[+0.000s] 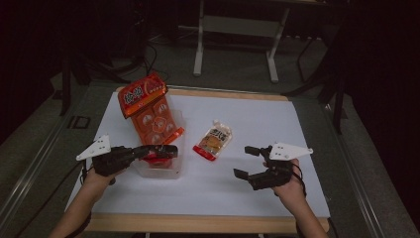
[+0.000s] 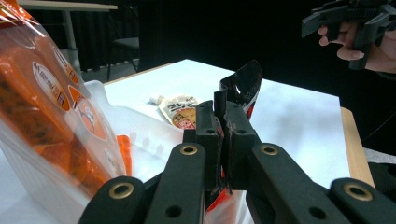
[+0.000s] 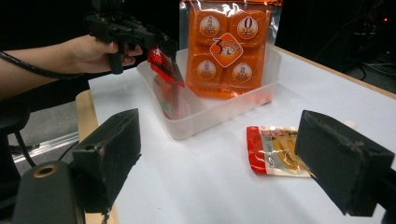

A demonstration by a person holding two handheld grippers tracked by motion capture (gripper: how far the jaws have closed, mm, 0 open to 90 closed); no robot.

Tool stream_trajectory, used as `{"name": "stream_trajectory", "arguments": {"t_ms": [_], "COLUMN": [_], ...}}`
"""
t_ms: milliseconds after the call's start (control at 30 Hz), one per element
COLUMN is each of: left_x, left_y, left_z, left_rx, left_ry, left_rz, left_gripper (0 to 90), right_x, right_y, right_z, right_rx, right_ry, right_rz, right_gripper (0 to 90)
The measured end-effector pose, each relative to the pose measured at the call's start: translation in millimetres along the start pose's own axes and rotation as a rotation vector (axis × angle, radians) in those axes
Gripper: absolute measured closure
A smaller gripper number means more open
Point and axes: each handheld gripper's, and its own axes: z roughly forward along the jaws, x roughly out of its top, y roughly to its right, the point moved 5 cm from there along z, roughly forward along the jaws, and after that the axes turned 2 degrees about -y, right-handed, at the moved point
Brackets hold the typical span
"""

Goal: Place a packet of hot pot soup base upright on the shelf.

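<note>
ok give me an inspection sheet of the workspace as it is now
surface: white sheet over a wooden-edged table, flat.
job's things: clear plastic tub holding a big orange snack bag standing upright; small red-and-black sachet held above the tub; flat orange-and-white pouch lying on the sheet beside the tub.
clutter: nothing seen.
grippers: left gripper shut on the sachet; right gripper with fingers open, empty, hovering right of the pouch.
cables: black cable trailing along the left forearm.
surroundings: dark room, white table frame behind.
</note>
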Motion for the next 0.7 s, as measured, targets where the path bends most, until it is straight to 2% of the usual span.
{"name": "stream_trajectory", "arguments": {"t_ms": [200,367,500,567,633,700], "left_x": [-4.1,-2.2,3.1,7.1,10.2,13.4], "left_y": [-0.6,0.6,1.9,3.2,5.5,7.5], "left_z": [-3.3,-4.0,-3.9,-3.5,-3.0,-1.8], "left_rx": [0.013,0.018,0.038,0.054,0.044,0.044], "left_ry": [-0.007,-0.013,-0.012,-0.019,-0.014,-0.025], "left_rz": [0.0,0.019,0.026,0.027,0.034,0.029], "left_gripper": [86.2,82.2,75.7,65.3,64.8,57.3], "right_x": [-1.2,-1.8,-1.1,-1.0,-0.9,-0.7], "right_y": [0.2,0.0,-0.2,0.0,0.7,1.3], "right_z": [1.3,2.2,1.6,1.4,1.2,0.8], "right_rx": [-0.003,0.0,0.0,0.001,0.003,0.006], "right_ry": [-0.006,-0.007,-0.005,-0.004,-0.003,0.001], "right_rz": [0.002,0.005,0.005,0.006,0.006,0.012], "right_gripper": [14.3,14.3,14.3,14.6,14.7,14.7]}}
